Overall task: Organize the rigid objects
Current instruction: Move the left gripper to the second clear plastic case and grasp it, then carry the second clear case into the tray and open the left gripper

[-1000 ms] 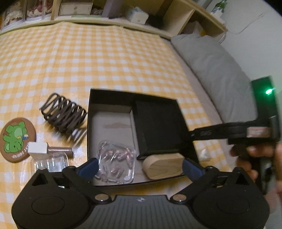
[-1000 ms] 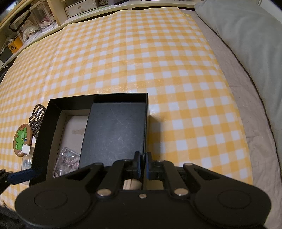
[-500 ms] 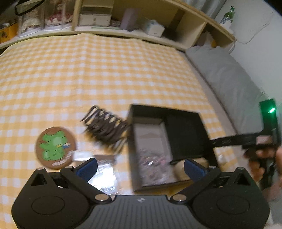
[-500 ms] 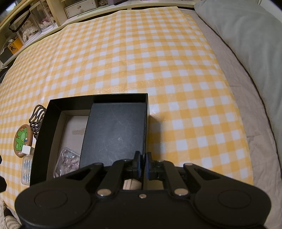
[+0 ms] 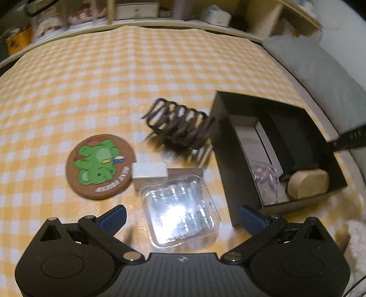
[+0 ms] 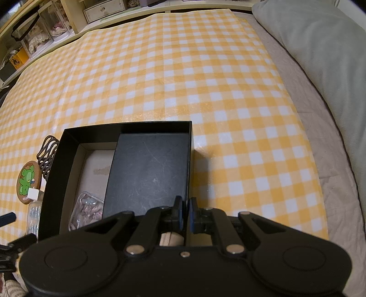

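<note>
A black open box (image 5: 219, 141) sits on the yellow checked cloth; it holds a black inner box (image 6: 148, 173), a clear packet (image 5: 265, 176) and a wooden piece (image 5: 307, 184). My right gripper (image 6: 185, 213) is shut on the box's right wall (image 6: 189, 160). My left gripper (image 5: 180, 217) is open and empty, its fingertips on either side of a clear plastic case (image 5: 180, 217) lying left of the box. Behind the case lie a white block (image 5: 149, 171), a round green-frog coaster (image 5: 100, 166) and a dark wire rack (image 5: 178, 124).
A grey pillow (image 6: 320, 45) lies along the right side of the bed. Shelves with boxes (image 5: 137, 11) run along the far edge. The right gripper's finger (image 5: 350, 138) reaches over the box in the left wrist view.
My left gripper has swung left from over the box to over the clear plastic case outside it. The right gripper and the box have not moved.
</note>
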A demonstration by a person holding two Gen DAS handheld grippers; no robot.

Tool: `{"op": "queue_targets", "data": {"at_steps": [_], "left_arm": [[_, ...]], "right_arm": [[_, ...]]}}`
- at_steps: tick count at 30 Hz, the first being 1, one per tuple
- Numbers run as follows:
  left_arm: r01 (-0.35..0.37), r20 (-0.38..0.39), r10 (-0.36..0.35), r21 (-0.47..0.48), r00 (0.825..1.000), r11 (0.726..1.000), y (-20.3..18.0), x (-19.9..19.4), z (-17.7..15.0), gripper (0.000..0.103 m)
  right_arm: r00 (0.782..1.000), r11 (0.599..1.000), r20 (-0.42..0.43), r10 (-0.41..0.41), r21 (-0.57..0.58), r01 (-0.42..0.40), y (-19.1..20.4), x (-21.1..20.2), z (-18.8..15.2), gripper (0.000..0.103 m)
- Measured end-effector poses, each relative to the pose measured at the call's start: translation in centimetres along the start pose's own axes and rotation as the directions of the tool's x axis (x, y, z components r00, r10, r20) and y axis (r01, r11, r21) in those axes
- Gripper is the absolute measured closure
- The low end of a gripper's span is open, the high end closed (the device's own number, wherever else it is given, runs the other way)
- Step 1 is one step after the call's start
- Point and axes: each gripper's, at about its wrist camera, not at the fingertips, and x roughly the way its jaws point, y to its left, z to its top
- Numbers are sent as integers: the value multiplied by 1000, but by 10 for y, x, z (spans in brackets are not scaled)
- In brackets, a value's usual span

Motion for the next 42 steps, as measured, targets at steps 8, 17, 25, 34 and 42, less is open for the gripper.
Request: {"op": "queue_targets", "data": {"at_steps": [8, 17, 25, 34, 42], "left_arm": [[-40, 2, 40, 99, 999, 994, -3, 22, -8, 0], [-82, -63, 81, -1, 995, 997, 32, 20, -7, 0], [-35, -70, 26, -129, 997, 991, 34, 25, -2, 3], [-46, -49, 38, -183, 998, 982, 38, 25, 5, 30], [-41, -21, 38, -166, 999, 985, 25, -3, 18, 30]], "right_arm": [[1000, 1000, 0, -1, 0, 1, 0, 1, 1, 95], [1000, 1000, 0, -4, 0, 4, 1, 1, 1, 95], [1000, 1000, 0, -4, 2, 4, 2, 1, 1, 95], [1000, 1000, 0, -5, 2, 5, 3, 1, 2, 95], [1000, 1000, 0, -5, 1, 5, 4, 1, 2, 95]]}}
